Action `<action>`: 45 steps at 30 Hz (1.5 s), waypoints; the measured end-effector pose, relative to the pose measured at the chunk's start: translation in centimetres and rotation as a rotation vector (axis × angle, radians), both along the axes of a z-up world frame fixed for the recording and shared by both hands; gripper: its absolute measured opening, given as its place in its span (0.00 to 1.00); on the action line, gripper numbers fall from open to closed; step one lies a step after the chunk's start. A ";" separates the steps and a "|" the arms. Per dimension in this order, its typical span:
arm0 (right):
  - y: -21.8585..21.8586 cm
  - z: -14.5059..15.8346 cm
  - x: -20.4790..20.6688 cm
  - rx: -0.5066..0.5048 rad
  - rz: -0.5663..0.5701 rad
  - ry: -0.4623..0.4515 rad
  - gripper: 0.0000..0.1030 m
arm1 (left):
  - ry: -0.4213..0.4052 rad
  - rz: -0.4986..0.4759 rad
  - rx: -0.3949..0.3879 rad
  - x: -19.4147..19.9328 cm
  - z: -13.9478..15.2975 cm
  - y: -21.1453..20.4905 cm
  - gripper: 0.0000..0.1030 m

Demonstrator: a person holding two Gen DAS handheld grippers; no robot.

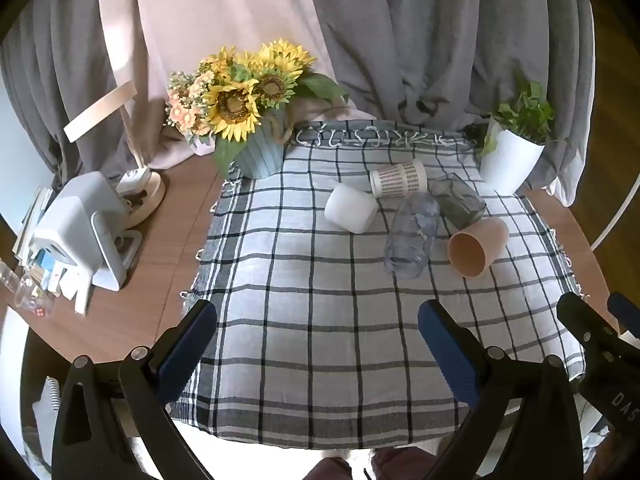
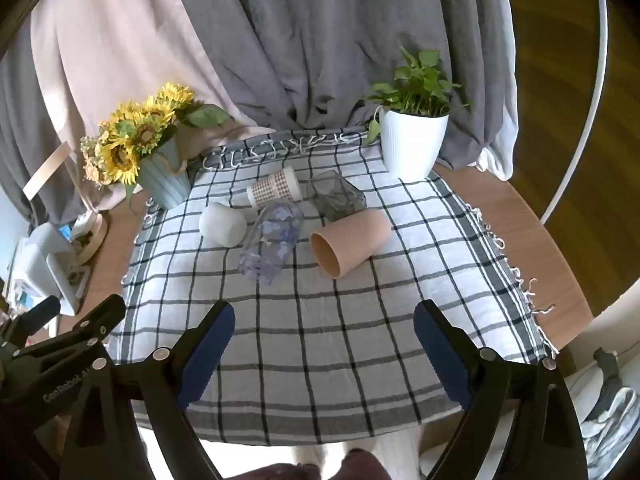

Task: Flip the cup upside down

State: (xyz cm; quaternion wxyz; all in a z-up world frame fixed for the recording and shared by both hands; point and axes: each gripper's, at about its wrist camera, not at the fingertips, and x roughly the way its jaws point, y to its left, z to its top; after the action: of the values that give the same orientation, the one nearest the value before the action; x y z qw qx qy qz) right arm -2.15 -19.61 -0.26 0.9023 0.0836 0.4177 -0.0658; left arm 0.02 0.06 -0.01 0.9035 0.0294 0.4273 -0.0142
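Observation:
Several cups lie on their sides on the checked cloth [image 1: 312, 320] [image 2: 320, 340]: a white cup [image 1: 351, 208] [image 2: 222, 225], a patterned white cup [image 1: 398, 179] [image 2: 274, 192], a clear plastic cup [image 1: 412, 236] [image 2: 272, 242], a dark glass cup [image 1: 458, 200] [image 2: 336, 196] and a peach cup [image 1: 477, 246] [image 2: 349, 244] with its mouth toward me. My left gripper [image 1: 318, 320] is open and empty above the near cloth. My right gripper [image 2: 324, 322] is open and empty, also short of the cups; it shows at the right edge of the left wrist view [image 1: 592, 332].
A blue pot of sunflowers [image 1: 256, 152] [image 2: 164, 180] stands at the back left of the cloth. A white pot with a green plant [image 1: 510, 160] [image 2: 412, 144] stands at the back right. A lamp and white devices [image 1: 80, 224] crowd the table's left. Curtains hang behind.

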 end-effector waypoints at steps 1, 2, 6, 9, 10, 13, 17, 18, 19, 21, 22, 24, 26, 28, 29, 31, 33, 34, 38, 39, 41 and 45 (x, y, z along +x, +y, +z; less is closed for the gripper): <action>0.0 0.0 0.0 -0.001 0.001 0.001 0.89 | -0.002 0.002 -0.001 0.0 0.0 0.1 1.00; 0.0 0.1 0.0 0.001 0.001 -0.007 0.89 | -0.004 0.004 -0.002 0.0 0.0 0.2 1.00; 0.0 0.1 0.0 0.000 0.002 -0.004 0.89 | -0.016 0.013 -0.001 -0.4 -0.3 0.8 1.00; 0.0 0.1 0.1 0.000 0.005 -0.002 0.89 | -0.018 0.014 0.005 -0.6 -0.2 0.8 1.00; -0.1 0.1 0.1 0.000 0.005 0.000 0.89 | -0.018 0.012 0.004 -0.7 -0.2 0.9 1.00; -0.5 -0.1 0.4 0.001 0.004 0.002 0.89 | -0.010 0.016 0.007 -0.4 0.0 0.4 1.00; -0.1 0.3 0.1 -0.002 0.002 -0.006 0.89 | -0.009 0.014 0.007 -0.3 0.1 0.4 1.00; -0.1 0.3 0.1 -0.002 0.002 -0.006 0.89 | -0.007 0.013 0.006 -0.3 0.1 0.5 1.00; -0.1 0.2 0.1 -0.001 0.003 -0.006 0.89 | -0.007 0.016 0.010 -0.3 0.2 0.3 1.00; -0.2 0.2 0.0 0.000 0.003 -0.006 0.89 | -0.007 0.018 0.009 -0.4 0.3 0.3 1.00; -0.2 0.2 -0.1 0.000 0.004 -0.006 0.89 | -0.006 0.017 0.010 -0.4 0.2 0.3 1.00; -0.2 0.1 -0.2 0.000 0.002 -0.006 0.89 | -0.007 0.020 0.012 -0.4 0.2 0.2 1.00; -0.1 0.2 0.0 -0.001 0.002 -0.007 0.89 | -0.006 0.018 0.010 -0.4 0.3 0.2 1.00; -0.1 0.2 -0.1 -0.001 0.002 -0.008 0.89 | -0.005 0.019 0.011 -0.4 0.3 0.2 1.00; -0.1 0.2 -0.1 -0.001 0.003 -0.007 0.89 | -0.005 0.018 0.009 -0.4 0.3 0.3 1.00; -0.1 0.2 -0.1 0.000 0.003 -0.008 0.89 | -0.006 0.017 0.011 -0.4 0.3 0.3 1.00; -0.1 0.2 -0.1 0.000 0.002 -0.008 0.89 | -0.006 0.016 0.008 -0.5 0.3 0.4 1.00; -0.1 0.2 -0.1 -0.001 0.003 -0.009 0.89 | -0.006 0.017 0.009 -0.4 0.3 0.4 1.00; -0.1 0.1 -0.1 0.000 0.003 -0.009 0.89 | -0.008 0.017 0.009 -0.4 0.3 0.4 1.00; -0.1 0.1 -0.1 0.000 0.003 -0.010 0.89 | -0.008 0.016 0.009 -0.5 0.3 0.4 1.00; -0.1 0.1 -0.1 0.000 0.003 -0.009 0.89 | -0.009 0.016 0.009 -0.6 0.3 0.5 1.00; -0.1 0.1 0.0 0.000 0.002 -0.009 0.89 | -0.007 0.016 0.007 -0.5 0.3 0.5 1.00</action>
State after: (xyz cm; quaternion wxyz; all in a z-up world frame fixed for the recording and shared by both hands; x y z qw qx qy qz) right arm -2.13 -19.69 -0.19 0.9043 0.0833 0.4138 -0.0644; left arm -0.49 0.58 0.26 0.9051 0.0289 0.4243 -0.0054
